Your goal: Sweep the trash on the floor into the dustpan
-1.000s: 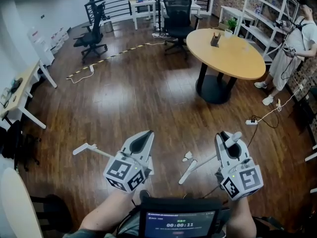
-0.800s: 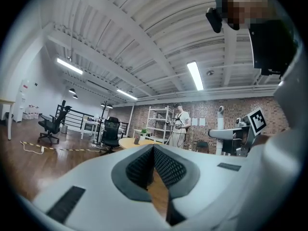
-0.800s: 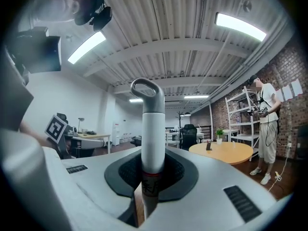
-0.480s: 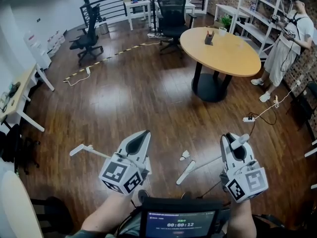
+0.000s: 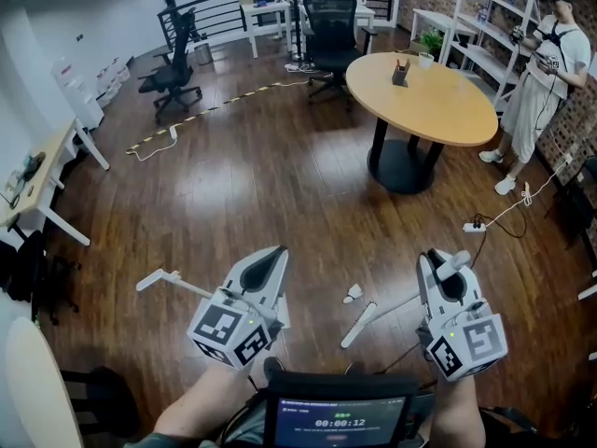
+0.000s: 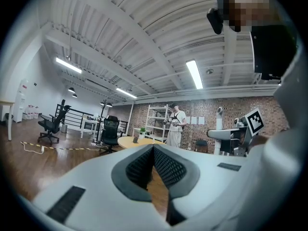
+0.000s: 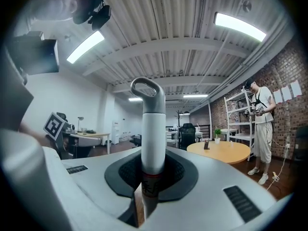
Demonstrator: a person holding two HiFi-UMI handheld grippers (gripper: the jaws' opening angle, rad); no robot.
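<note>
**Gripping the Broom, Scrap Just Ahead of the Head**

Head view: the right gripper (image 5: 440, 267) is clamped around the white broom handle (image 5: 454, 261). Its thin shaft slants down toward 8 o'clock to the pale broom head (image 5: 358, 323) on the wooden floor (image 5: 280, 175). The trash (image 5: 353, 294), one small white scrap, lies just beside that head at its 12 o'clock. The left gripper (image 5: 269, 261) hangs at 9 o'clock of the scrap. A white rod (image 5: 173, 284) runs out from beside it toward 9 o'clock. Whether this is the dustpan's handle cannot be told, and no pan shows plainly.

Left gripper view: the left gripper (image 6: 154, 150) has its tongs pressed together at the tips. Nothing sits between them, and only floor shows through the gap below.

Right gripper view: the right gripper (image 7: 153, 172) bites the broom handle (image 7: 153, 129) on its smooth white tube, below the loop end.

The scrap looks very light and would likely skitter, so short, gentle strokes suit it. The handle looks stiff but slick and may twist in the pads. Held this near its top, the long shaft gives loose control of the head, and a lower hold would steady it.
</note>
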